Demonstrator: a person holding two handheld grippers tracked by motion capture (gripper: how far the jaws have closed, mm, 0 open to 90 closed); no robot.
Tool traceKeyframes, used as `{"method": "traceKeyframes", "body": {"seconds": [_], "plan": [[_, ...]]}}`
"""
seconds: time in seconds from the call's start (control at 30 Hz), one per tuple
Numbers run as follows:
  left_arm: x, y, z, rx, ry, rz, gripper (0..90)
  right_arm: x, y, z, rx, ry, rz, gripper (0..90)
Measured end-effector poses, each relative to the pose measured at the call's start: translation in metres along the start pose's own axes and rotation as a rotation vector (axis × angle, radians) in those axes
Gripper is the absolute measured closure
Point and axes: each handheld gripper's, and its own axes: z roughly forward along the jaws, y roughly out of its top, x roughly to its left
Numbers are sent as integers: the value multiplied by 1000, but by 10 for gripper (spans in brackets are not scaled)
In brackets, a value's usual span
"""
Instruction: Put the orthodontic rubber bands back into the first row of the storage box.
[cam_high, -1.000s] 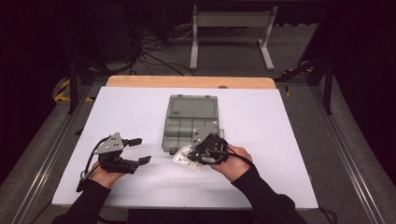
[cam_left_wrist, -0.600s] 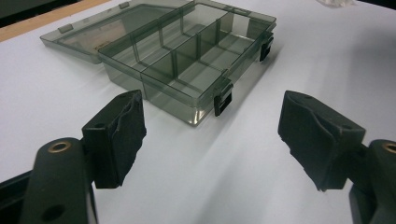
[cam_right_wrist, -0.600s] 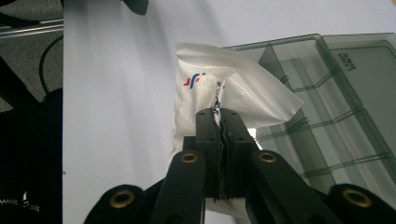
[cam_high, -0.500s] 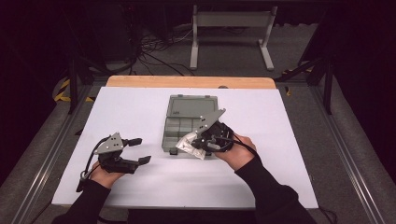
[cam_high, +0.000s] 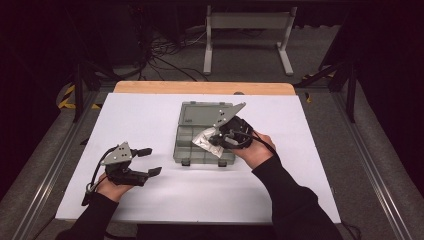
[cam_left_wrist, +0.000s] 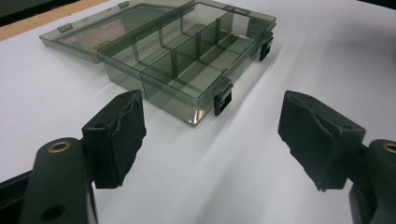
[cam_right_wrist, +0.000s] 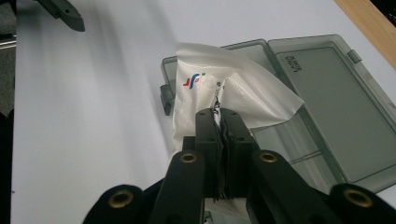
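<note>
The right gripper is clamped on a white packet, its jaws pressed together on the plastic's edge. A second ago it held that packet low, just off the near edge of the box. Now the hand has carried it up and away from the person, and the packet hangs over the box's compartments, above the near right part of the tray. The right gripper view shows the packet covering the near compartments, with the open lid lying flat beyond.

The left gripper has not shifted. It rests on the table well left of the box, its jaws wide apart with nothing between them, pointing toward the box's latched front.

The lift seems done and the packet now looks lined up for placing. What is probably left is to lower it into a compartment and let go. Which compartment it sits over, I cannot tell.
</note>
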Motion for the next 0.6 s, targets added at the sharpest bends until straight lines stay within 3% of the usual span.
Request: {"method": "traceKeyframes", "body": {"seconds": [0.6], "plan": [[0,0,0,-1,-2,-7,236,-29,-1,13,3,-44,46,867]]}}
